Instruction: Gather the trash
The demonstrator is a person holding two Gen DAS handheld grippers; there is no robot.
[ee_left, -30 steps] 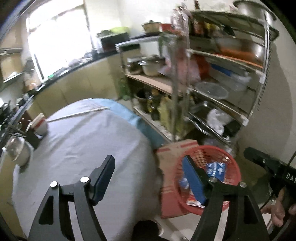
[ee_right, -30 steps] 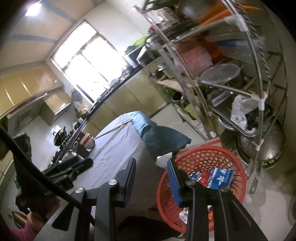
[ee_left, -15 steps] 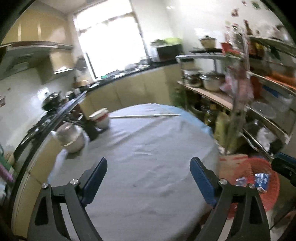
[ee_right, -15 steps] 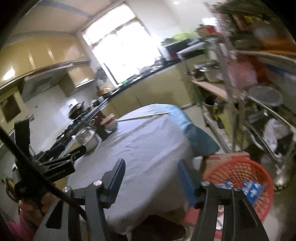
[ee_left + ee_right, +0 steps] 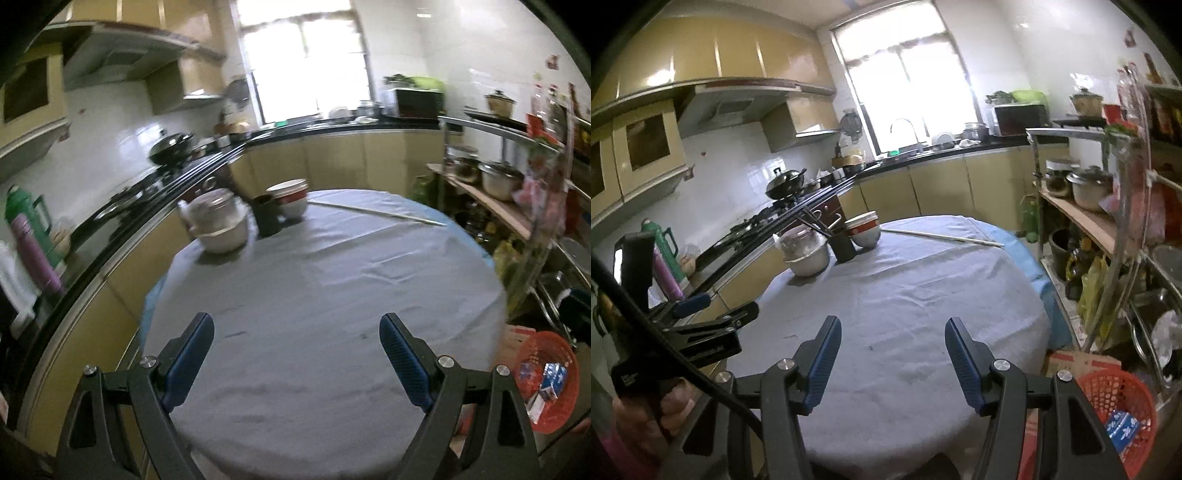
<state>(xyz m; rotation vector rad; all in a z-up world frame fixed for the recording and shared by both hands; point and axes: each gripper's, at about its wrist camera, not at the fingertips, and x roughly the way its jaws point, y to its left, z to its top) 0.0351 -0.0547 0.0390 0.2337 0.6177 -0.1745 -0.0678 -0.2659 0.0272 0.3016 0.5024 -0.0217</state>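
Observation:
A red mesh basket (image 5: 561, 417) stands on the floor at the lower right, beside the round table (image 5: 314, 288). Blue and white wrappers (image 5: 552, 374) lie inside it. The right wrist view shows the same basket (image 5: 1108, 391) and wrappers (image 5: 1121, 428) at its lower right corner. My left gripper (image 5: 295, 321) hangs over the near part of the grey tablecloth, open wide, with nothing between its fingers. My right gripper (image 5: 894, 325) is open over the cloth too, also with nothing in it. The left gripper (image 5: 727, 308) shows at the left of the right wrist view, held by a hand (image 5: 665, 402).
At the table's far left stand a lidded white pot (image 5: 221, 225), a dark cup (image 5: 267, 218) and stacked bowls (image 5: 291, 197). A long thin stick (image 5: 376, 213) lies at the far edge. Metal shelves (image 5: 1126, 229) crowd the right side, a counter (image 5: 122, 218) the left.
Both grippers swung left, away from over the red basket, and now face the table. Both sets of jaws stand wider apart than a second ago. The basket now sits at the lower right.

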